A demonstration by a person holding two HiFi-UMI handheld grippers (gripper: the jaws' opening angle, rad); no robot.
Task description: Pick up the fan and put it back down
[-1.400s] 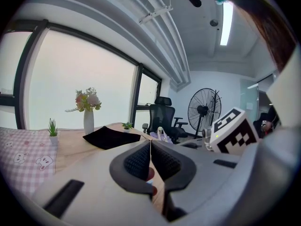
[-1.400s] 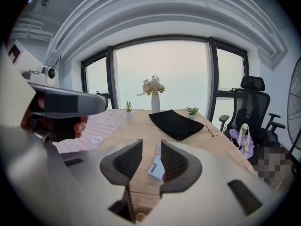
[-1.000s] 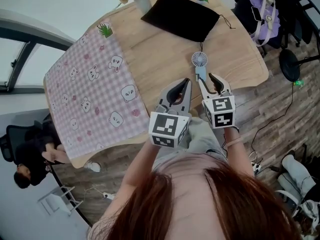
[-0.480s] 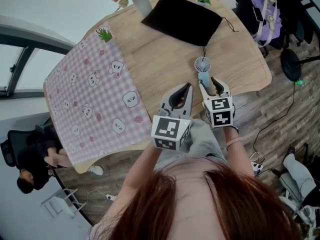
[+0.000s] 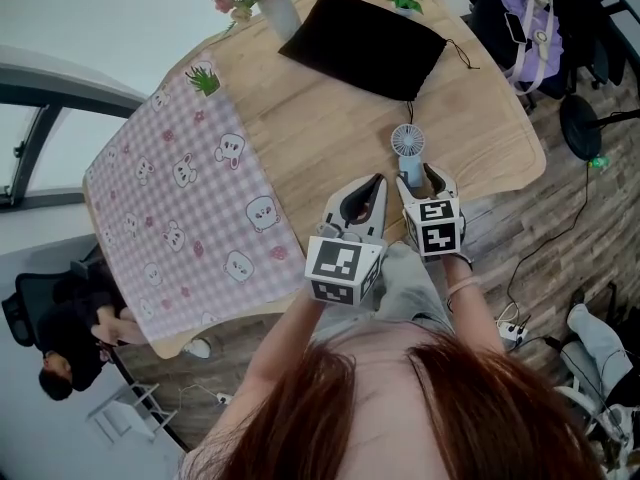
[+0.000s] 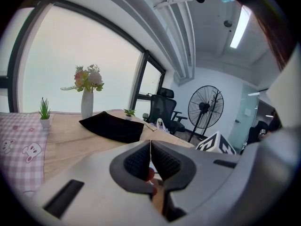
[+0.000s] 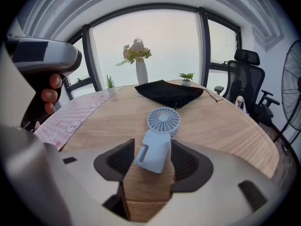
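1. Fan (image 5: pixel 407 146) lies flat on the wooden desk (image 5: pixel 330 118), its pale blue handle reaching back between the jaws of the right tongs (image 5: pixel 420 175) and its round grille head just beyond their tips.
2. The right tongs stand open, one jaw on each side of the handle. In the right gripper view the handle sits closer to the right-hand pad, though I cannot tell whether it touches.
3. The left tongs (image 5: pixel 372 183) are just beside the right tongs, on their left, with jaws pressed together and nothing between them.
4. Farther ahead of the right tongs, past the fan, lies a black pouch (image 5: pixel 365 33).
5. Well off to the left of the left tongs, a pink checked cloth (image 5: pixel 190 198) covers that part of the desk.
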